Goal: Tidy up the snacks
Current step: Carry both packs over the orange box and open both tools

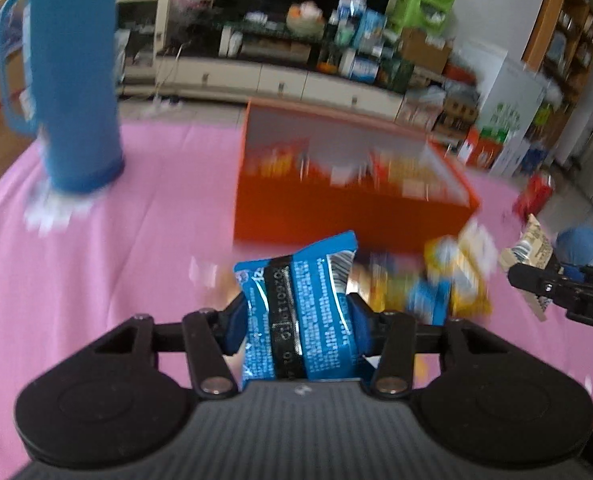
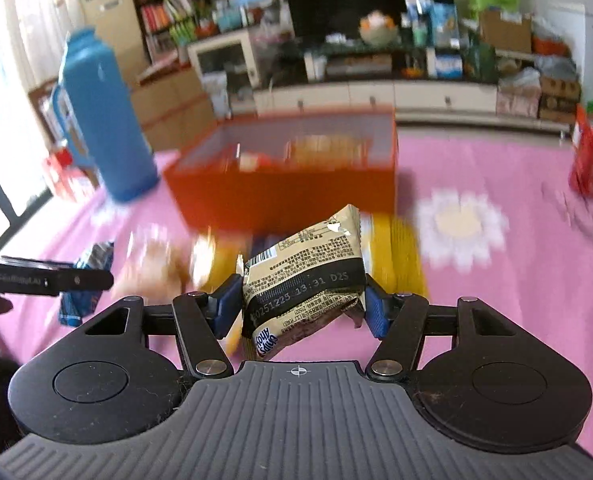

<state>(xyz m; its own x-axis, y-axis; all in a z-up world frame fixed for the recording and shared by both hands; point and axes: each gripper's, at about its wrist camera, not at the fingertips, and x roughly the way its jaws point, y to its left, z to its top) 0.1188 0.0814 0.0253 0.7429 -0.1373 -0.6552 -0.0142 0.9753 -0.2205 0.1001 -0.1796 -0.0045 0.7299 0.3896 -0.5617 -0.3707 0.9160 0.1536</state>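
**A:** 2 packets up at once. I've got the left gripper [image 1: 296,316] pinching a blue snack packet [image 1: 300,312] across its middle, and the right gripper [image 2: 302,306] clamped on a beige snack packet [image 2: 302,276]. Both packets are off the pink tablecloth [image 1: 96,280].

**B:** Target?

**A:** I'd say the orange box [image 1: 336,216], straight ahead of both grippers, some snacks already inside. More loose snacks [image 1: 436,280] lie on the cloth between me and its near wall, too blurred to count.

**B:** Risks?

**A:** 3. The beige packet sits skewed, 1 corner poking up, so it could twist out if I swing fast. The 2 grippers are near each other, the right one showing at the edge of the left view, so they could clash over the box. And the blue thermos [image 2: 100,120] stands just beside the box on its left; a wide left-hand swing could knock it.

**B:** Logged.
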